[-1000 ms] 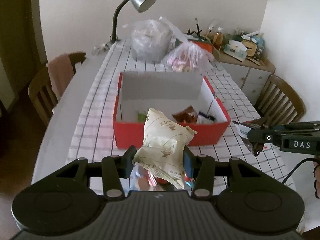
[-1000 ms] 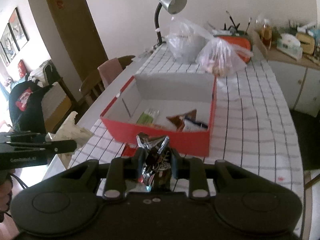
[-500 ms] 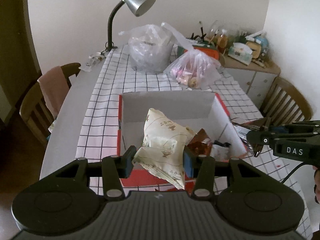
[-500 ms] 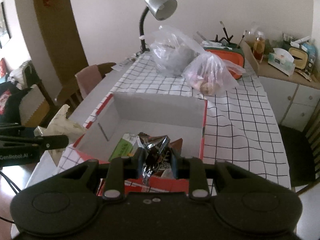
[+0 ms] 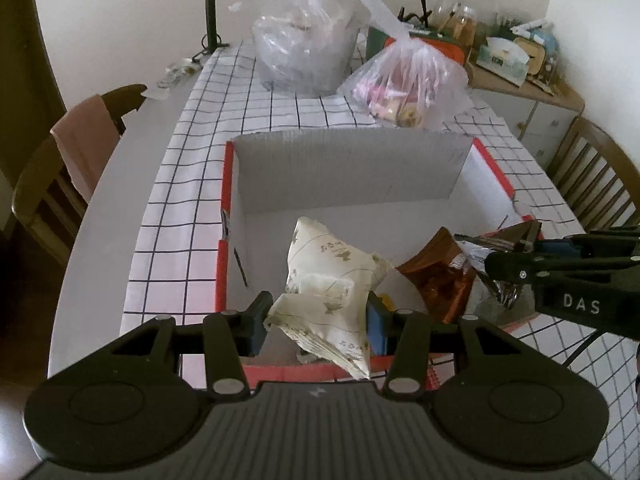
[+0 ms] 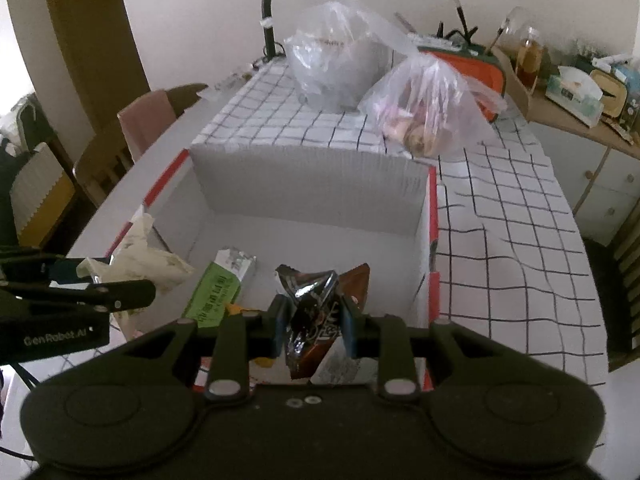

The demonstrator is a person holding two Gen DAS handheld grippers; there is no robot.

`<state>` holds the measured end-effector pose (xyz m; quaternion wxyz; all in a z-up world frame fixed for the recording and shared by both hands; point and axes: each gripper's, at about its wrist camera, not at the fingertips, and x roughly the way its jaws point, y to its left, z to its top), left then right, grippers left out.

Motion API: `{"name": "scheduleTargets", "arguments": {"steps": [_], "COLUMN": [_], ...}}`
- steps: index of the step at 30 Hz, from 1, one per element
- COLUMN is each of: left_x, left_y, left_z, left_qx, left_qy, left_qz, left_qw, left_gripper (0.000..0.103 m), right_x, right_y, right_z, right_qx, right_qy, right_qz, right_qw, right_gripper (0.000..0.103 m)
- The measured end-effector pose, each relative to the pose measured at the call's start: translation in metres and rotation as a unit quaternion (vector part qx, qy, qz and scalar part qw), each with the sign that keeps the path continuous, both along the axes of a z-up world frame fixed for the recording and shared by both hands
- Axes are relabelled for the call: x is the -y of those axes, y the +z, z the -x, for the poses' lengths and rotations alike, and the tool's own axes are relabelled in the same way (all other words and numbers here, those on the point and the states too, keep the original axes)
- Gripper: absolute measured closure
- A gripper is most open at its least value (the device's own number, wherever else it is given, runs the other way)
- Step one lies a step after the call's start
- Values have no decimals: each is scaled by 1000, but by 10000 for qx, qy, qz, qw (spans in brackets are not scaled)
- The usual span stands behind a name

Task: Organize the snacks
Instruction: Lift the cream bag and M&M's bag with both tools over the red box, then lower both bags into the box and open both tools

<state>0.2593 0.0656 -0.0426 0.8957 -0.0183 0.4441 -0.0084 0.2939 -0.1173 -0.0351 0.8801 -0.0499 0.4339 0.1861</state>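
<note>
My left gripper is shut on a cream snack packet and holds it over the near left part of the red box. My right gripper is shut on a dark foil snack packet over the box's near right part. A green packet and a brown packet lie inside the box. The cream packet shows at the left in the right wrist view, and the right gripper shows at the right in the left wrist view.
Two clear plastic bags sit on the checked tablecloth behind the box, by a desk lamp. Wooden chairs stand left and right. A cluttered sideboard is at the far right.
Both grippers have moved forward with their packets, from in front of the red box to over its inside. The box looks closer and larger.
</note>
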Motion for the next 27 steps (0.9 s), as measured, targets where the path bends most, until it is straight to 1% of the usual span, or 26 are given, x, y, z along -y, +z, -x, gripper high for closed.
{"name": "scheduleTargets", "arguments": {"steps": [8, 11, 14, 17, 21, 23, 26, 27], "left_x": [2, 1, -1, -2, -4, -4, -4, -3], "left_y": [-16, -21, -25, -25, -21, -19, -12, -9], "left_z": [-18, -22, -23, -23, -19, -16, -11, -9], "left_qx": [-185, -253, -318, -302, -277, -240, -190, -163], "left_qy": [-29, -13, 25, 101, 148, 154, 163, 178], "left_qz": [-81, -92, -75, -62, -14, -6, 58, 65], "left_qw": [9998, 9996, 9995, 9995, 9995, 9996, 9997, 9997], "left_gripper": [56, 56, 56, 56, 53, 47, 46, 46], "right_x": [-6, -5, -3, 0, 4, 6, 10, 11], "right_y": [-28, -32, -33, -33, -29, -27, -21, -18], "right_z": [-10, -12, -13, -12, -9, -7, -3, -1], "right_qx": [-233, -295, -309, -348, -345, -347, -335, -318], "right_qy": [-33, -47, -42, -45, -66, -76, -65, -55], "right_qz": [112, 92, 70, 48, -25, -88, -188, -224], "right_qw": [9997, 9995, 9995, 9994, 9994, 9993, 9992, 9992], "right_gripper": [77, 76, 73, 71, 64, 59, 54, 50]}}
